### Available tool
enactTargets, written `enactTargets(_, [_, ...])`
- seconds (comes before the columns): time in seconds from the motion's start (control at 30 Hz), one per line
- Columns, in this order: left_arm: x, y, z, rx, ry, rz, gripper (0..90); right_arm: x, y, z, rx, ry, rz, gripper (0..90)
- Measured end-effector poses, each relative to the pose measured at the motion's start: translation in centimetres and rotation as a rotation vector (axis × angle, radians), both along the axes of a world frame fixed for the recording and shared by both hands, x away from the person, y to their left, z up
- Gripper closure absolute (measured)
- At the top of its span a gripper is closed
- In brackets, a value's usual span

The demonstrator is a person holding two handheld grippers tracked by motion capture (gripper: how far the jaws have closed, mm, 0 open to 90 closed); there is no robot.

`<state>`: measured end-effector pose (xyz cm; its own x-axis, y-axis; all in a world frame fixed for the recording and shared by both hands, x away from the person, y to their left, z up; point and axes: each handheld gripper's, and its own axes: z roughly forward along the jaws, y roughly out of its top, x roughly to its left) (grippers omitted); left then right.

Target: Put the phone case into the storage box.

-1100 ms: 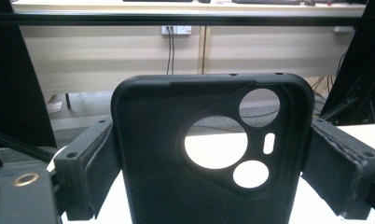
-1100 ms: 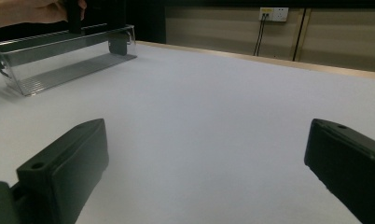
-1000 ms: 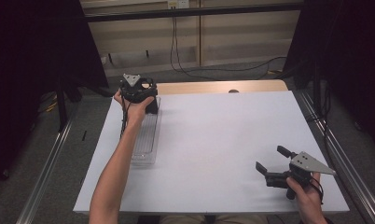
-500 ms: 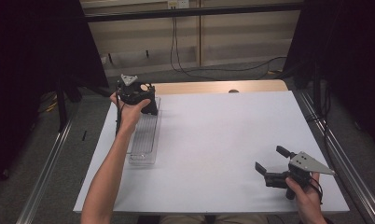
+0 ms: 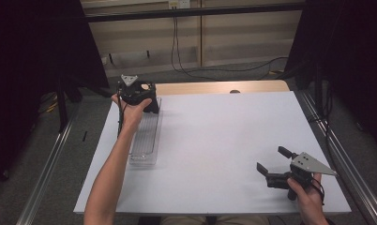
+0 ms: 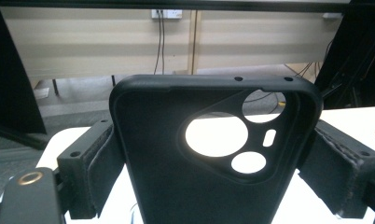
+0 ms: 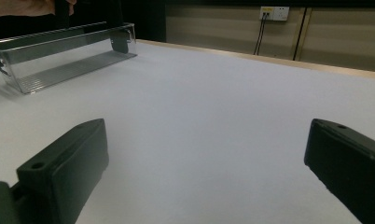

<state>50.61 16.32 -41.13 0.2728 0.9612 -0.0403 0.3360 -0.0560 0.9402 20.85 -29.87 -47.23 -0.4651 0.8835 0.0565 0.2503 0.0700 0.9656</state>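
Now at upper left of the high view: left gripper point(image 5: 147, 96) raised over the far end of the clear tray point(image 5: 144, 140), jaws clamped on a black phone case point(image 6: 213, 154). Held by the left hand point(image 5: 130, 110), forearm running down to the bottom edge of the frame.

Left gripper view, centre of frame: case upright between the two padded jaws, pinched at both long edges, inner face toward the camera. Camera cut-outs (one large round, two smaller round, one small slot) sit upper right of the case, pale wall and white table point(image 5: 224, 140) visible through them.

Tray: long, narrow, transparent, lying along the left side of the table in the high view, running away from the person. Seen again at upper left of the right gripper view point(image 7: 64, 56), ribbed floor, nothing visible inside. Whether the case touches the tray: cannot tell.

Lower right of the high view: right gripper point(image 5: 276, 161) low over the table near the front edge, held by the right hand point(image 5: 308, 197), jaws spread wide, nothing between them. Right gripper view confirms: two jaws well apart at lower left and lower right, bare white table between.
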Motion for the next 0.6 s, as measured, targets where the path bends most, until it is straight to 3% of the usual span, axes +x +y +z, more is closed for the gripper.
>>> enactTargets(0.1, [0.19,-0.08,-0.07,0.005,-0.008,0.013,13.5,-0.04,-0.03,0.02,0.0,-0.002,0.004,0.0])
enactTargets(0.23, [0.25,0.1,-0.37,-0.003,-0.019,-0.007,13.5,-0.04,-0.05,0.01,-0.001,-0.002,0.003,0.0])
enactTargets(0.37, [0.04,-0.14,-0.1,0.004,0.008,0.022,13.0,0.0,0.06,-0.01,0.003,0.005,0.0,0.0])
enactTargets(0.6, [0.27,0.01,-0.17,-0.062,0.017,0.1,12.9,-0.05,0.08,0.01,0.002,0.009,0.006,0.0])
